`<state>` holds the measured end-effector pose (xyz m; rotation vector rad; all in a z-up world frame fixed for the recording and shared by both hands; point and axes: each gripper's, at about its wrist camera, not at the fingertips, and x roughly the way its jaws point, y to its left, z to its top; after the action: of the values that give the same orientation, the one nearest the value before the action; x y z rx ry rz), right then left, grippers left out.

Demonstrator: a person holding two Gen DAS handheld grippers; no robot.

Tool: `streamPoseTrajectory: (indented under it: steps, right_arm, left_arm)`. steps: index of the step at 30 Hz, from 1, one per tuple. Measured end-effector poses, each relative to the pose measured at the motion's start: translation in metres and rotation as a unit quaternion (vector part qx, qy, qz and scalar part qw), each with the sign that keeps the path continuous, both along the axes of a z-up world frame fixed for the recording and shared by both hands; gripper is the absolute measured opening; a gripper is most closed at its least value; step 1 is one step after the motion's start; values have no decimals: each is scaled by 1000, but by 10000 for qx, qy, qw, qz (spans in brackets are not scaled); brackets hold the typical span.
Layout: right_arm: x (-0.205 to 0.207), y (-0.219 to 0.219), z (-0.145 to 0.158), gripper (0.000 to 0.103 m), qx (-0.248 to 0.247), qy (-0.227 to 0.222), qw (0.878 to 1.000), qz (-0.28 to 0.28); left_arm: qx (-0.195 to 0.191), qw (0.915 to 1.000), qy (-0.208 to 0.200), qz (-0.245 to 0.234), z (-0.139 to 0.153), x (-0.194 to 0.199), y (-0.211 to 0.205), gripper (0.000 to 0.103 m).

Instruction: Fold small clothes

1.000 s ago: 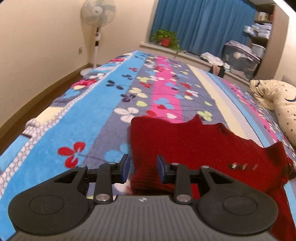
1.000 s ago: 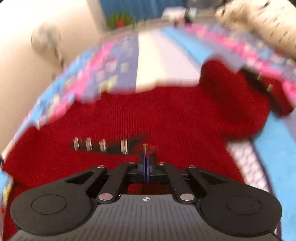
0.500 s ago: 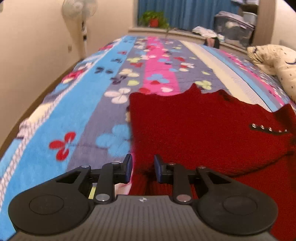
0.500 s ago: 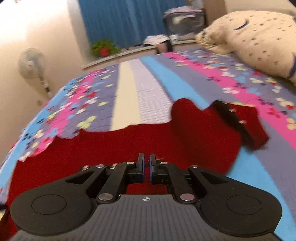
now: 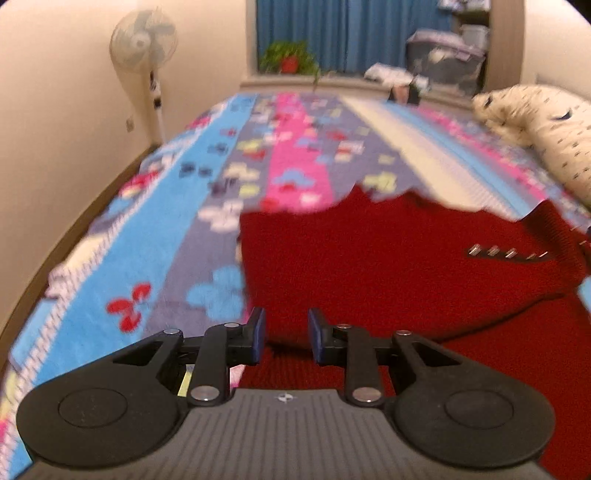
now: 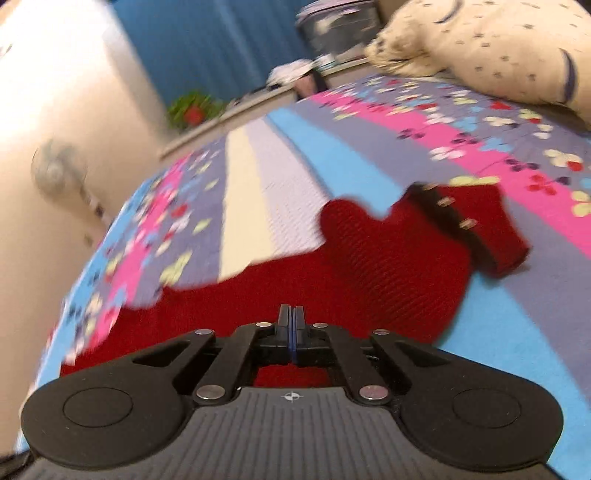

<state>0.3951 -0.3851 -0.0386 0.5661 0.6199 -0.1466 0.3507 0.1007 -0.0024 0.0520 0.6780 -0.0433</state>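
A small red knitted sweater (image 5: 388, 258) lies spread on the striped flowered bedspread (image 5: 155, 229). A dark strip with metal studs (image 5: 509, 254) crosses it at the right. My left gripper (image 5: 283, 338) is open over the sweater's near left edge, with red fabric showing between the blue pads. In the right wrist view the sweater (image 6: 369, 266) shows a folded sleeve with a studded cuff (image 6: 465, 221). My right gripper (image 6: 291, 332) has its jaws pressed together just above the red fabric; I cannot see any cloth pinched between them.
A spotted cream pillow (image 5: 546, 129) lies at the bed's right side. A standing fan (image 5: 142, 40) is by the left wall. A potted plant (image 5: 288, 59) and storage boxes (image 5: 443, 55) sit on the ledge under the blue curtain (image 5: 332, 33).
The right gripper closed fully from a slight gap and its view tilted. The left gripper stayed open and shifted slightly over the sweater's left edge.
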Motion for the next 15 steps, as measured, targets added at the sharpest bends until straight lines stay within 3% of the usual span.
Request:
streamPoseTrajectory:
  steps: [5,8,10,13,15]
  right_arm:
    - [-11,-69,0,4,109,-48,9982,-584]
    - [-12,-101,-11,4,-47,40,9980,-632]
    - [-8,-112,-21,4,-333,180,9976,-586]
    - [0,-121,-39,6,-682,450,9946,-632]
    - [5,-127,-50,9,-570,555,9949,-616]
  left_arm:
    - [79,9980,-378,-494,36,-40,6,29]
    - [99,9976,-478,-489,17,-57,10,29]
    - [182,9995,-129,-231,5,-47,10,29]
    - [-405,9988,-268,14,8,-31,17,29]
    - [-460,9987,-164,145,3,-21,18,29]
